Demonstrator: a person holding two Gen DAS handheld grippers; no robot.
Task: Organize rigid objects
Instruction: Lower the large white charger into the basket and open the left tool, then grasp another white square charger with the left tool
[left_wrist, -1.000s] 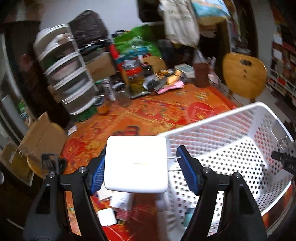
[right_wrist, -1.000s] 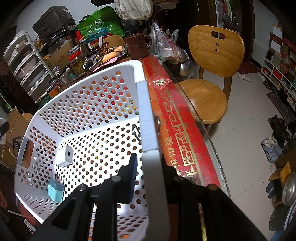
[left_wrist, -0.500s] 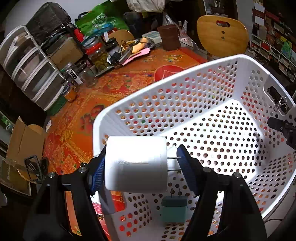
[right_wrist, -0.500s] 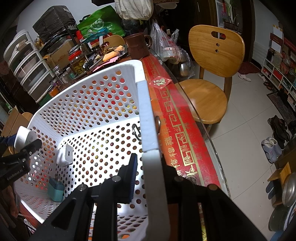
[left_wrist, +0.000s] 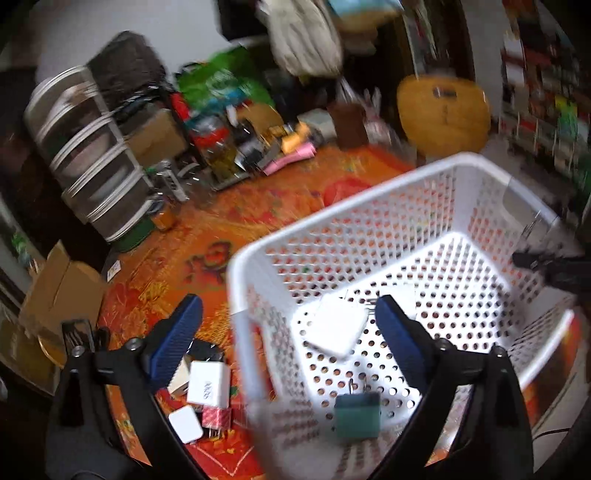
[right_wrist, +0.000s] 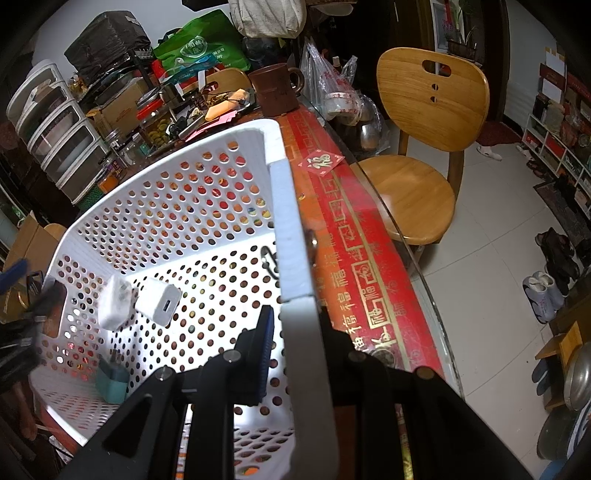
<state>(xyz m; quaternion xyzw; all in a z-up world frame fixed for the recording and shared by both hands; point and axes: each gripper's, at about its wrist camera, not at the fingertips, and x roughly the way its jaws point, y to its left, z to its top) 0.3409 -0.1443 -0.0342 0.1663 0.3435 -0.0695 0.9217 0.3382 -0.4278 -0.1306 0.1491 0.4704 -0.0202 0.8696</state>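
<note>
The left gripper (left_wrist: 288, 332) has just been opening its jaws, and the white charger (left_wrist: 338, 328) it carried a moment ago now lies free between the spread fingers, inside the white basket (left_wrist: 369, 199) beside a teal charger (left_wrist: 357, 415). So that item is delivered. Farther across, the right gripper (right_wrist: 291, 343) stays clenched on the basket's rim, steadying it, while more chargers (left_wrist: 207, 384) wait on the table below the left finger.

You can read the character 福 on the small red diamond-shaped paper sticker (right_wrist: 320, 163) lying on the table. The same gold 福 repeats along the red border band of the tablecloth (right_wrist: 364, 273). Other print is too blurred to read.
</note>
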